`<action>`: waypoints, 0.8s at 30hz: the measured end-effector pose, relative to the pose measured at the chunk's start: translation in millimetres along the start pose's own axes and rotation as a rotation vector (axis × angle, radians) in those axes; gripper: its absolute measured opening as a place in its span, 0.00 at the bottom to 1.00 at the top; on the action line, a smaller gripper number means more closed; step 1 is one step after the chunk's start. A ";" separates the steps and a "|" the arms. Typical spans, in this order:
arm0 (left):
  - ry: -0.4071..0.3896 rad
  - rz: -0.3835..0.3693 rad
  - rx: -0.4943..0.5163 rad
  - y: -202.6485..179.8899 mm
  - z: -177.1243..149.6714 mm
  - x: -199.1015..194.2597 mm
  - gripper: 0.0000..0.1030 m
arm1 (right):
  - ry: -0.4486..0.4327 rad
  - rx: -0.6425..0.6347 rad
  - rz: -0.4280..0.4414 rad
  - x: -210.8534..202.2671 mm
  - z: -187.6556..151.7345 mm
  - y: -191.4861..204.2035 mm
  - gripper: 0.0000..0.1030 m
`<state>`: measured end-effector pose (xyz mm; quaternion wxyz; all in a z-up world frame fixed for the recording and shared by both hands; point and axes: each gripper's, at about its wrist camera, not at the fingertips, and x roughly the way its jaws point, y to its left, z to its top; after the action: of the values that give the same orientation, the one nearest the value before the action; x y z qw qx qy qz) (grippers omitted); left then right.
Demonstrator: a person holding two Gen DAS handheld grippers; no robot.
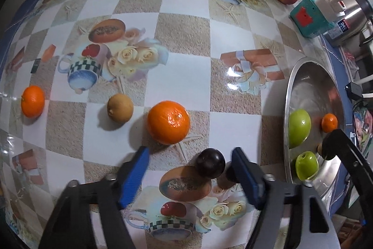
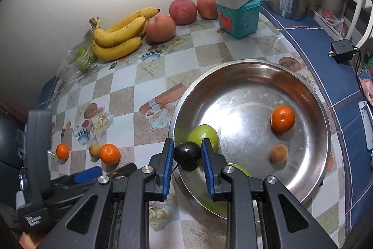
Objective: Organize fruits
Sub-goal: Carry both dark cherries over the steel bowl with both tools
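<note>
**Mia:** So, where is the dark plum [image 1: 209, 166] lying?

**Ben:** It is lying on the table [image 1: 186, 39] near the front edge, just left of the metal bowl [image 1: 288, 90]. The left gripper [image 1: 190, 152] is hanging over it with its jaws wide apart. One blue pad is sitting close beside the plum and the other is standing well off, so nothing is squeezing it.

**Mia:** And the right gripper [image 2: 187, 142]?

**Ben:** It is pinching the other plum [image 2: 187, 156] tight, over the near rim of the bowl.

**Mia:** How is a plum going to feel?

**Ben:** Probably light, round and shiny, so it may be rolling or slipping away. It is likely soft too, so a gentle squeeze across its fat middle looks best.

**Mia:** Is one camera showing more?

**Ben:** Yes. The right one is looking down into the bowl, showing a small orange [image 2: 282, 119], a brown fruit [image 2: 278, 152] and green apples [image 2: 205, 135]. The left one is showing the gap around the plum on the table, plus the big orange [image 1: 168, 122] just behind it.
</note>
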<state>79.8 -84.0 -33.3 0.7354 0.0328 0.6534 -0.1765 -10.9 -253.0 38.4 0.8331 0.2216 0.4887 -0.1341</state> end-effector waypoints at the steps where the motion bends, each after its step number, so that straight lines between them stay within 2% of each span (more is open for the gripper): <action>1: 0.005 -0.004 -0.004 -0.4 -0.8 1.0 0.63 | -0.001 -0.001 0.003 -0.6 0.1 0.4 0.25; 5: 0.014 -0.038 -0.018 -3.5 -3.0 3.3 0.52 | -0.006 -0.002 0.015 -3.3 0.3 1.4 0.24; 9: 0.017 -0.048 -0.012 -5.5 -3.4 4.1 0.47 | -0.005 0.004 0.023 -3.8 0.3 0.1 0.24; 14: 0.008 -0.058 0.006 -10.9 -0.4 2.2 0.31 | -0.009 0.018 0.032 -6.7 1.0 -3.6 0.24; 24: -0.013 -0.052 0.031 -25.5 2.6 1.6 0.28 | -0.012 0.069 0.050 -11.4 3.7 -17.0 0.24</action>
<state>74.7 -108.9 -29.8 0.7343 0.0261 0.6464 -0.2059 -21.1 -269.5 45.9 0.8310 0.2615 0.4731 -0.1315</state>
